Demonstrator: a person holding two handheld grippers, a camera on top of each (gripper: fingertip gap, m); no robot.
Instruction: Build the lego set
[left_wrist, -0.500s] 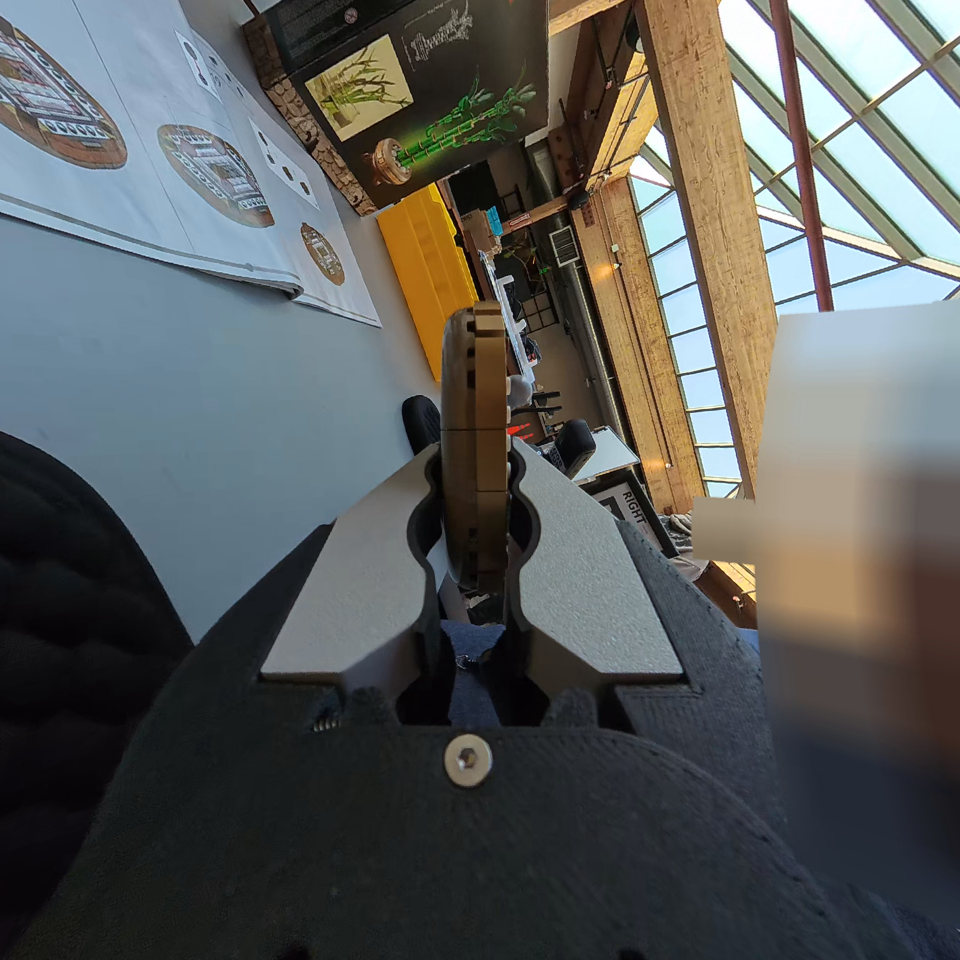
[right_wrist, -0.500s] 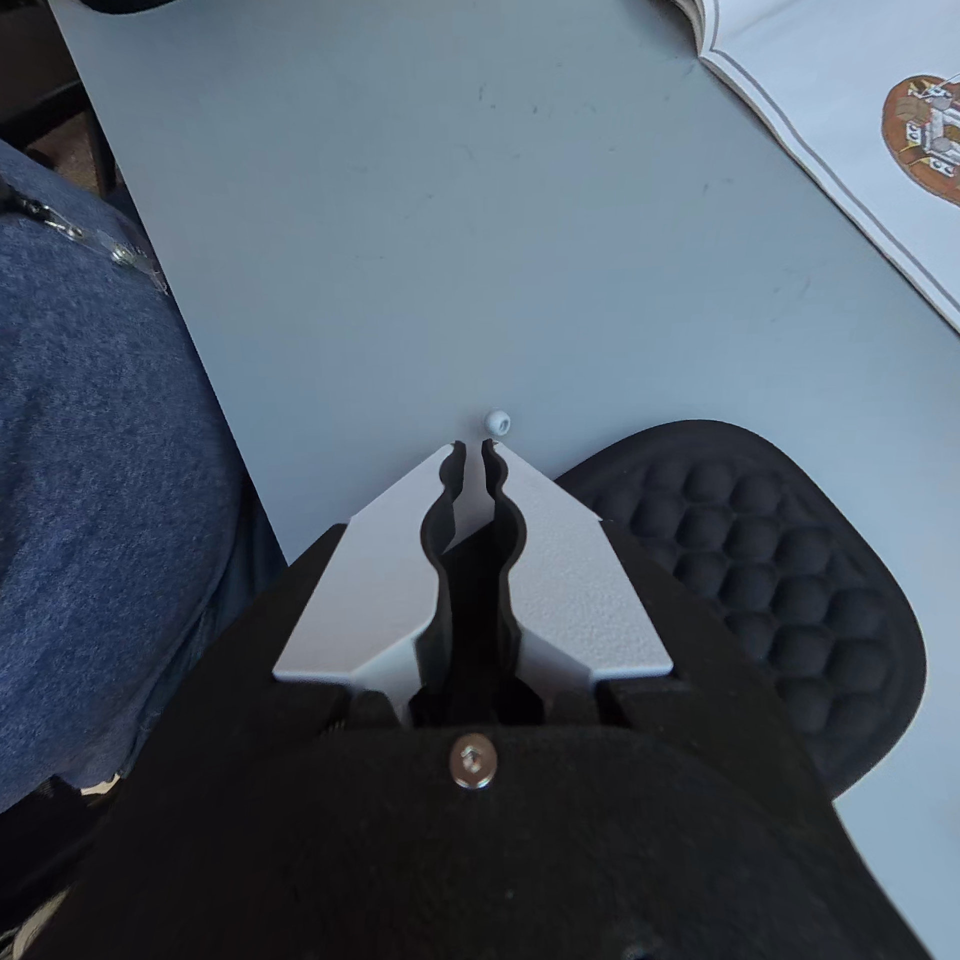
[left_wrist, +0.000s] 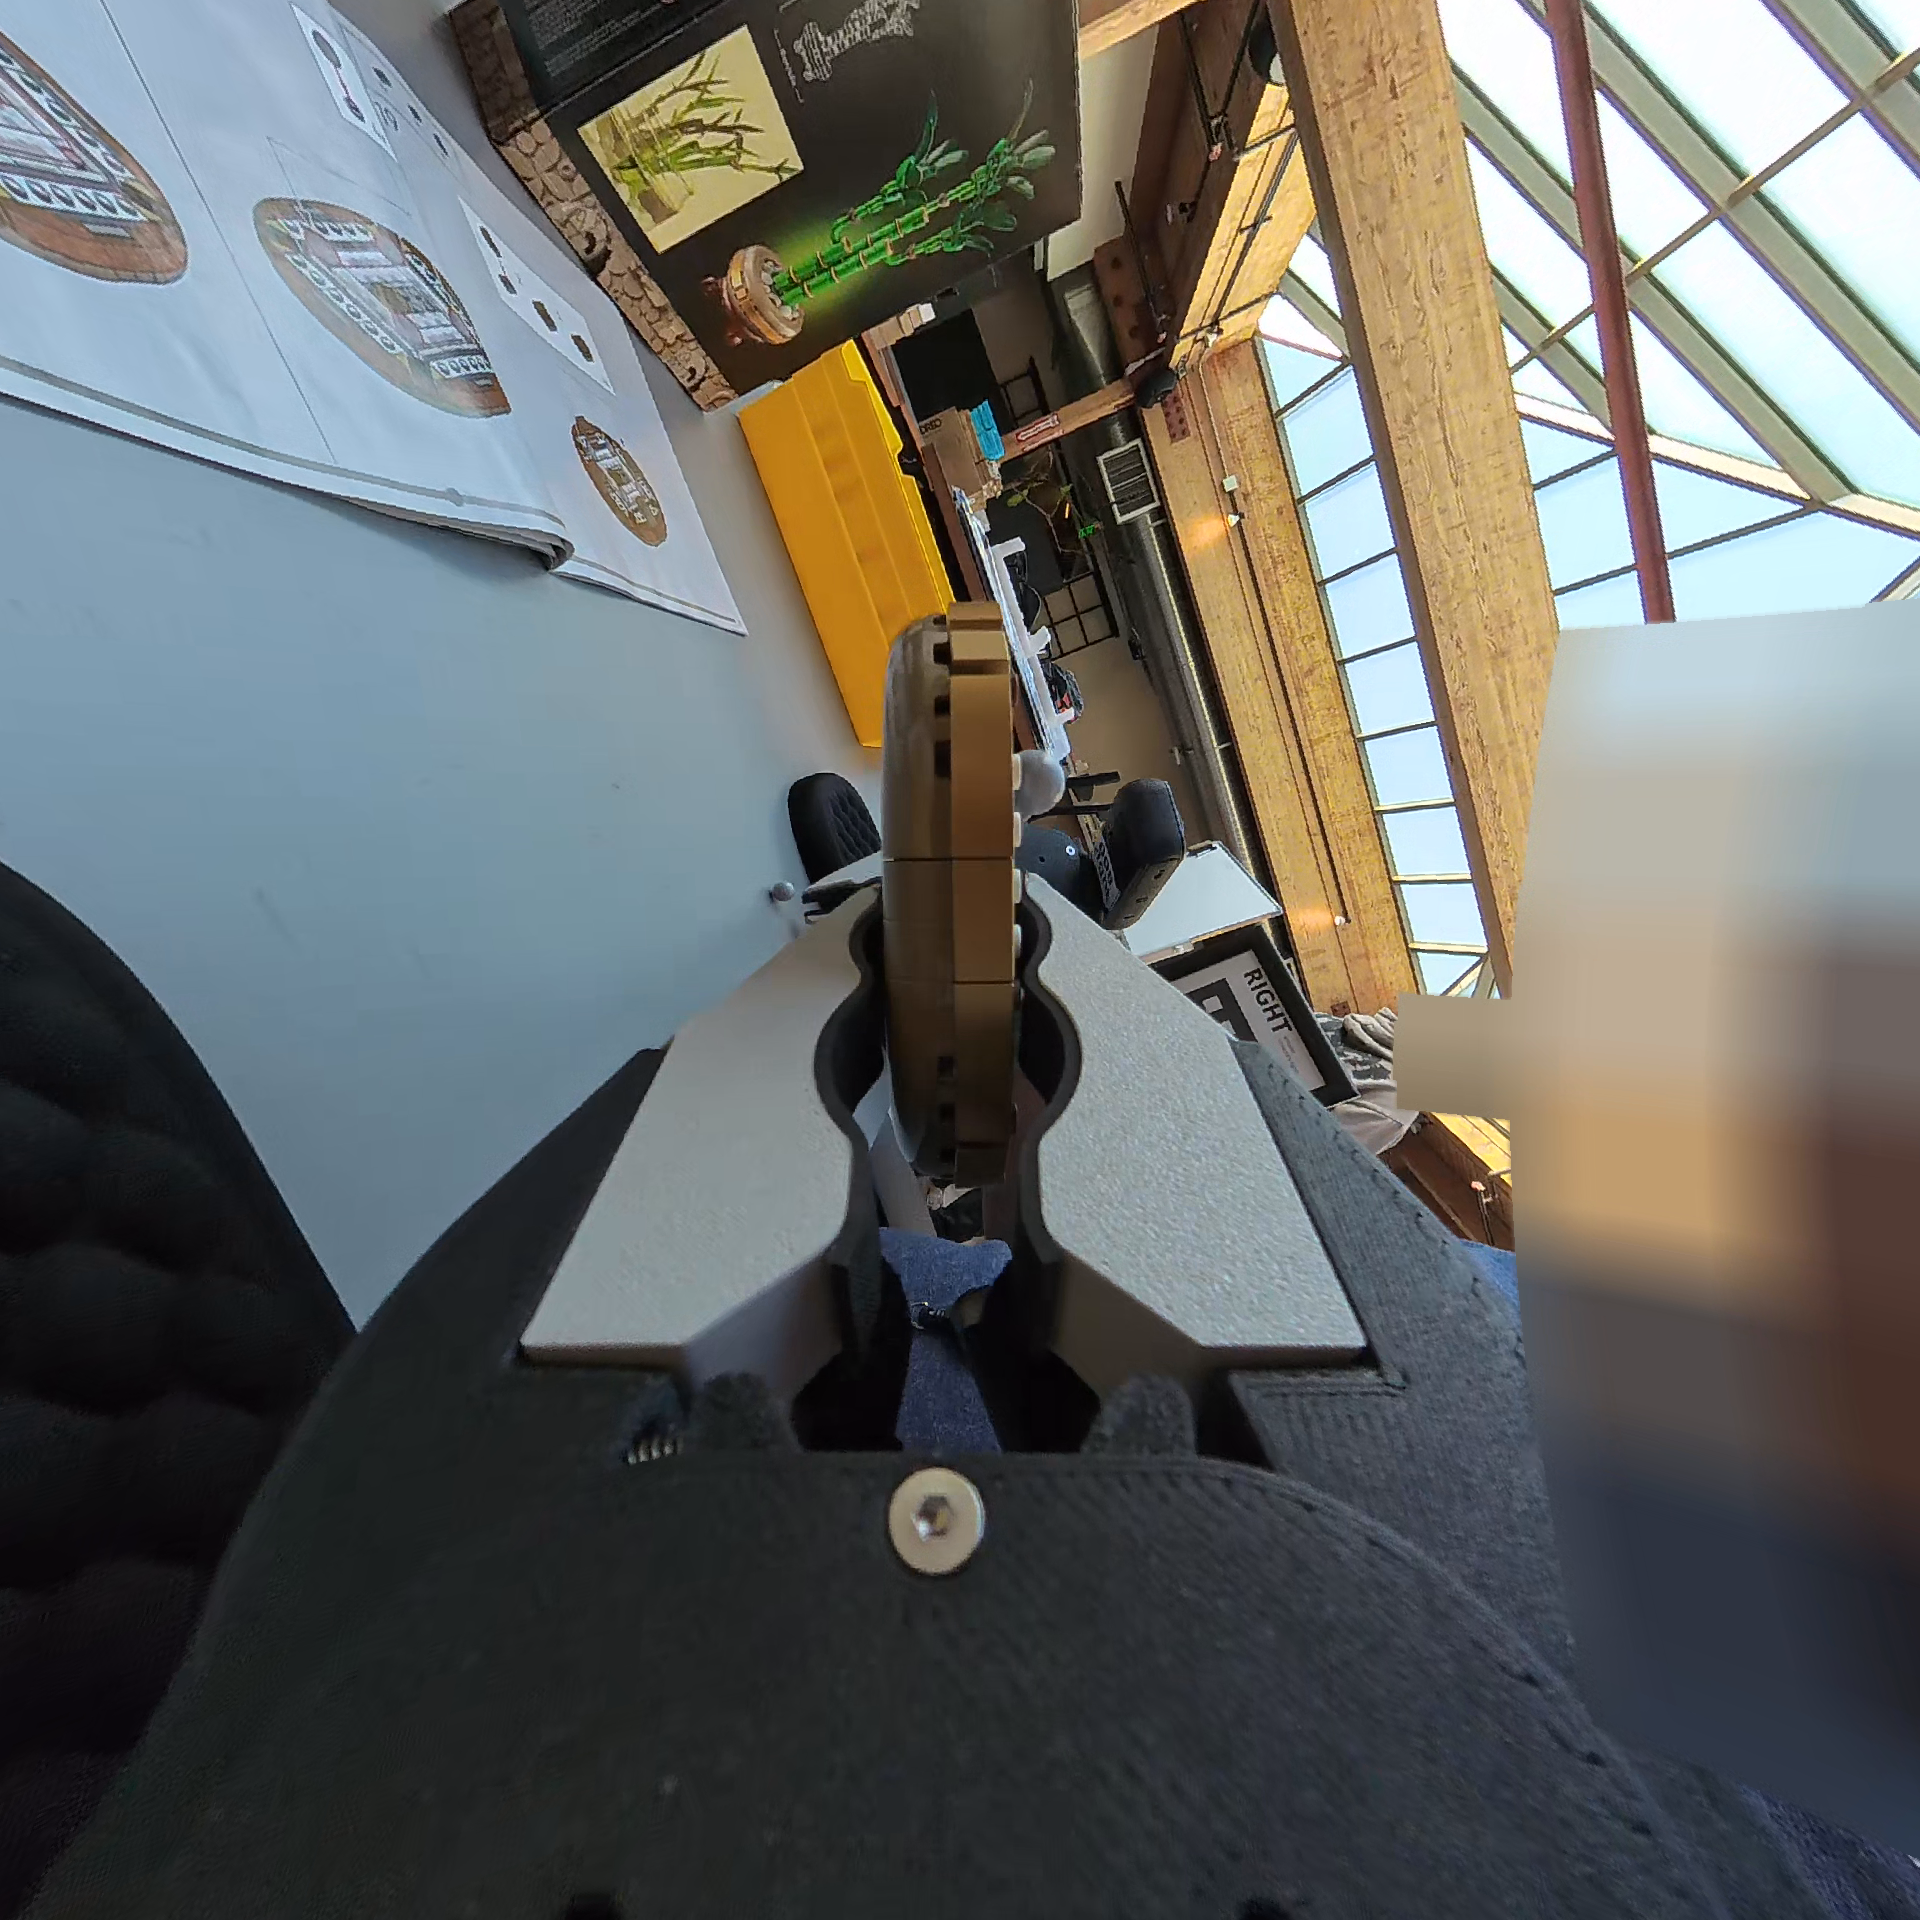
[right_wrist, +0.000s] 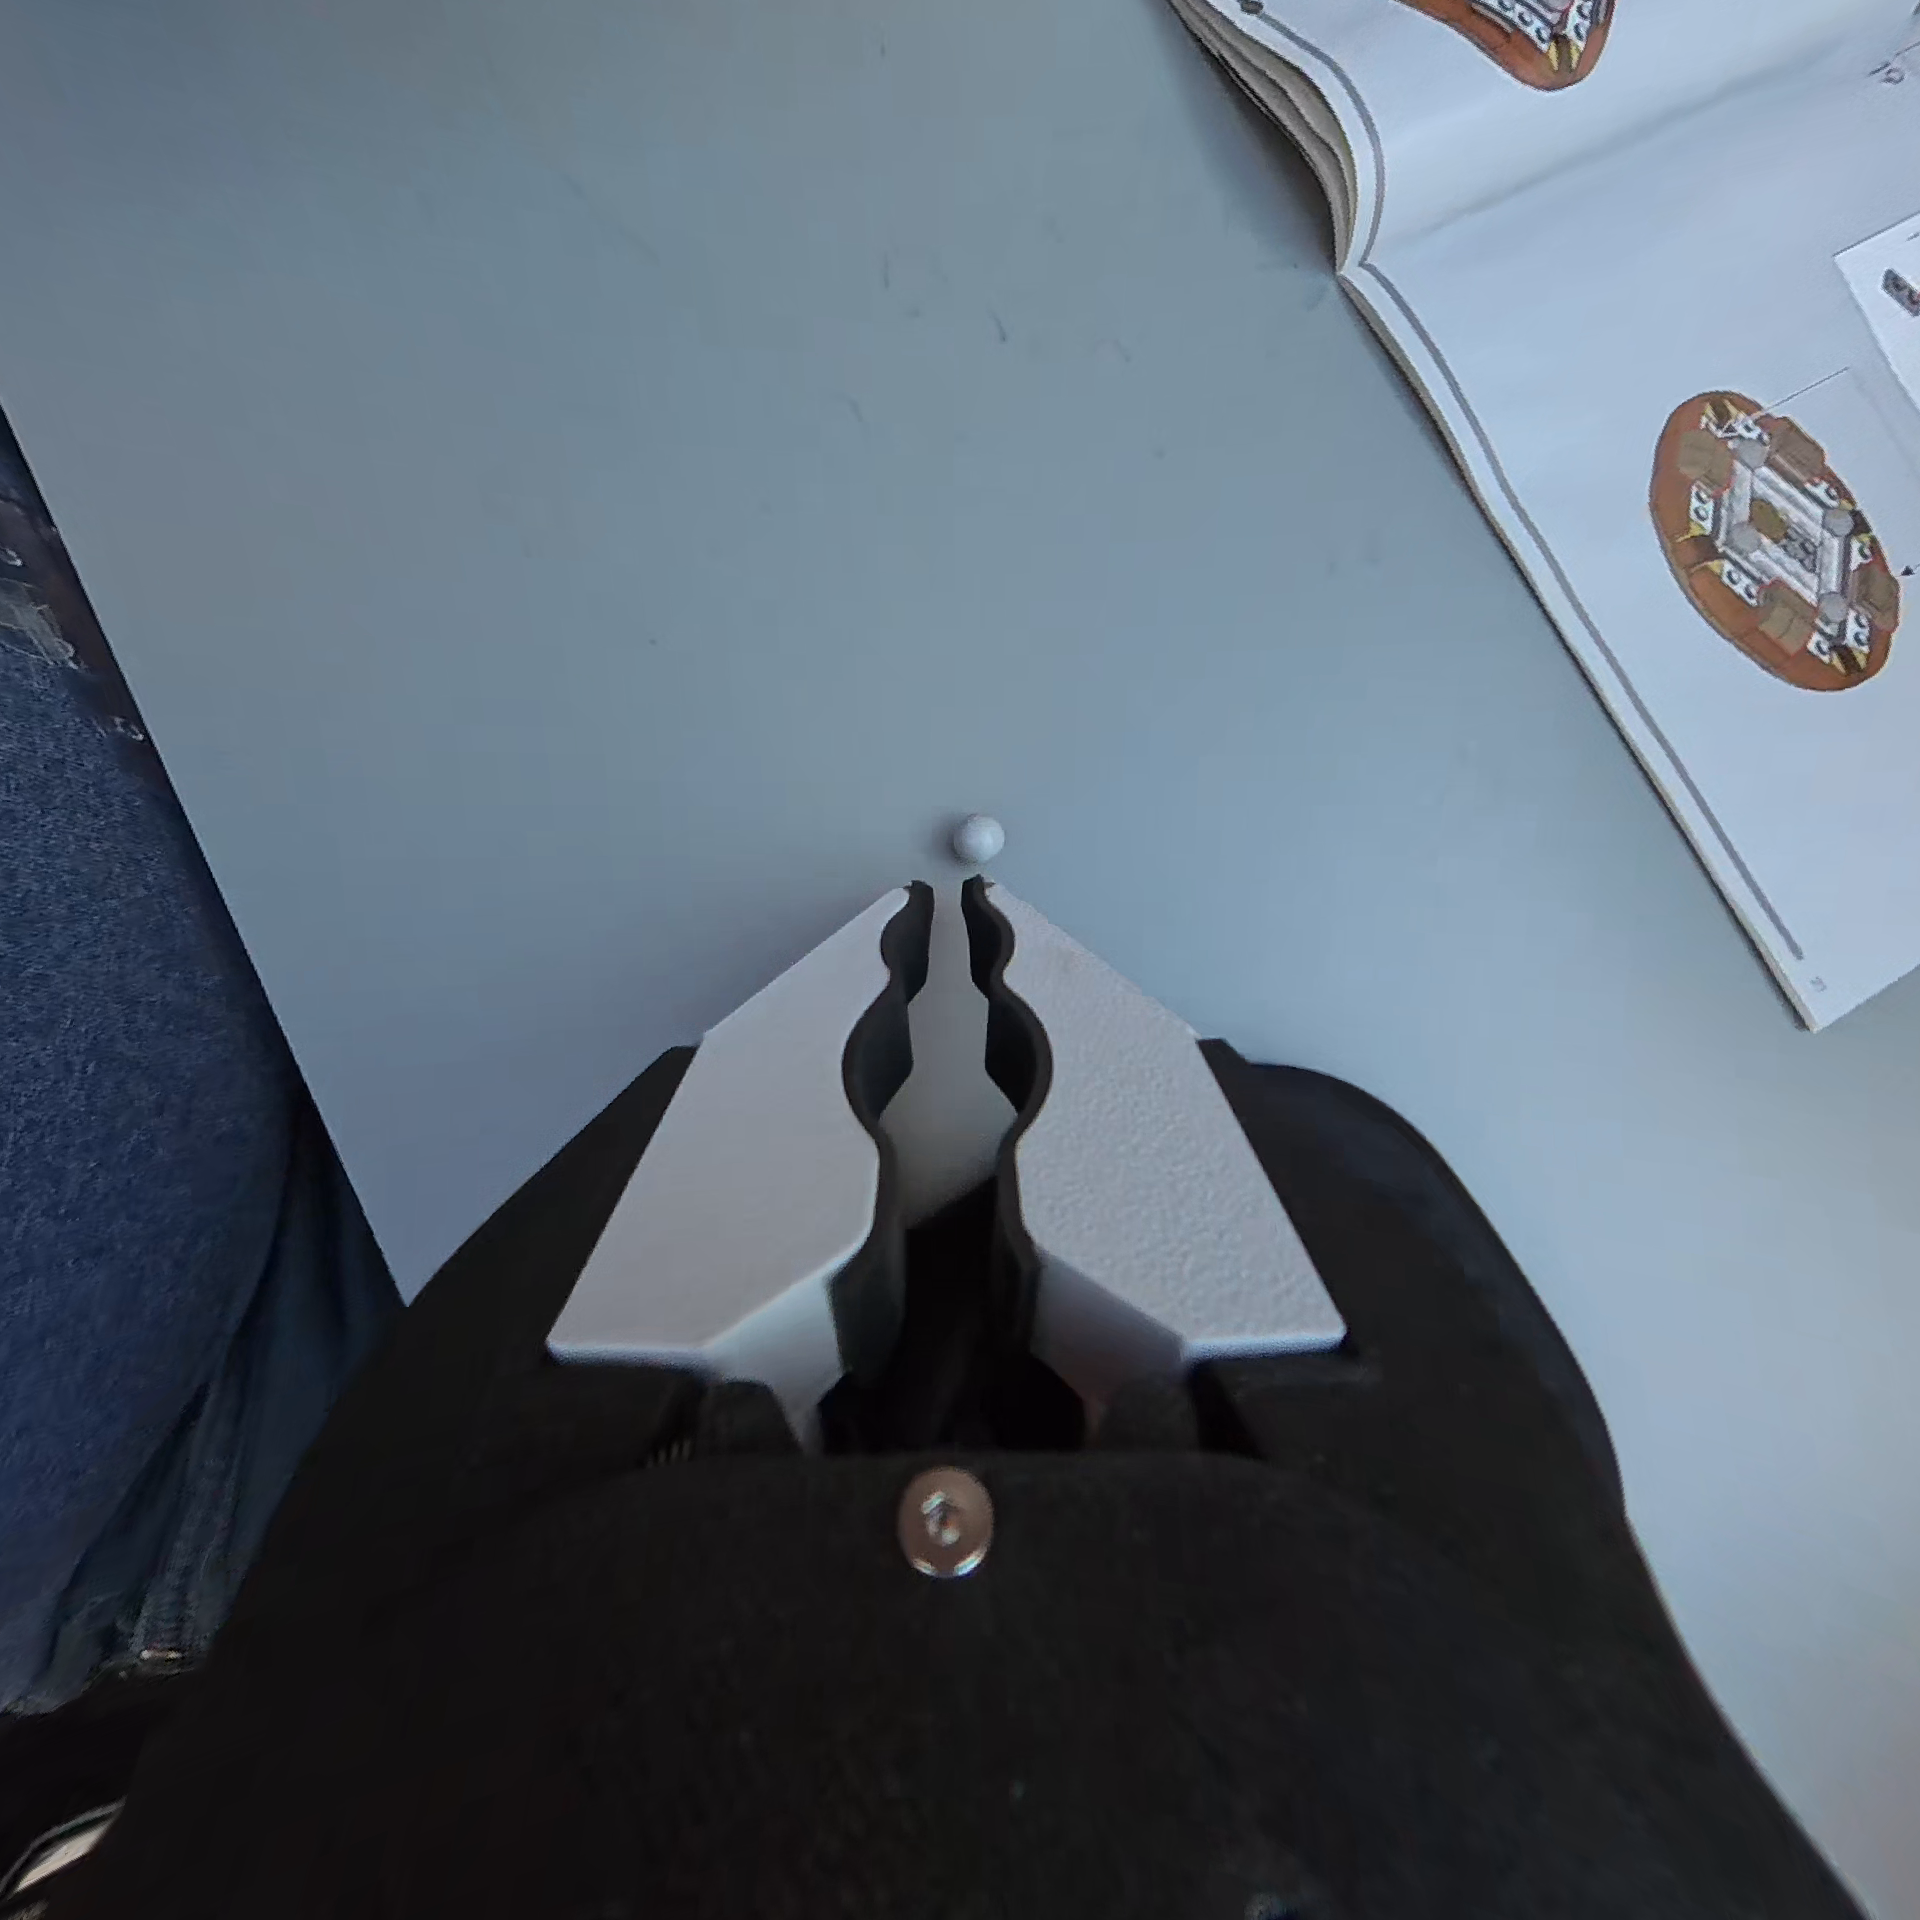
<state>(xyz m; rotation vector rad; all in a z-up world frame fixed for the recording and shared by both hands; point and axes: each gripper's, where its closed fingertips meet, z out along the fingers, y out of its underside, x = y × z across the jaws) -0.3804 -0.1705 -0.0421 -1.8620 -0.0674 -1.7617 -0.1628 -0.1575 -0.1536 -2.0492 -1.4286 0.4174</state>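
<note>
My left gripper (left_wrist: 948, 920) is shut on a round brown lego base (left_wrist: 951, 790) and holds it edge-on above the grey table (left_wrist: 416, 831). A small pale grey round piece (right_wrist: 977, 837) lies on the table just beyond the tips of my right gripper (right_wrist: 945, 888). The right gripper's jaws stand a narrow gap apart with nothing between them. The piece also shows in the left wrist view (left_wrist: 781, 891), left of the base. The base's flat faces are hidden.
An open instruction booklet (right_wrist: 1662, 416) lies to the right, also in the left wrist view (left_wrist: 312, 260). The dark lego box (left_wrist: 831, 156) and a yellow bin (left_wrist: 842, 520) stand behind. A black padded cushion (left_wrist: 104, 1195) lies near. A person's jeans leg (right_wrist: 104, 1039) is beside the table edge. My right fingertips sit around 25 cm from my left ones.
The right wrist view has swung, so more of the booklet shows and the black cushion no longer does. The small piece stays just ahead of the tips. The left gripper still holds the base.
</note>
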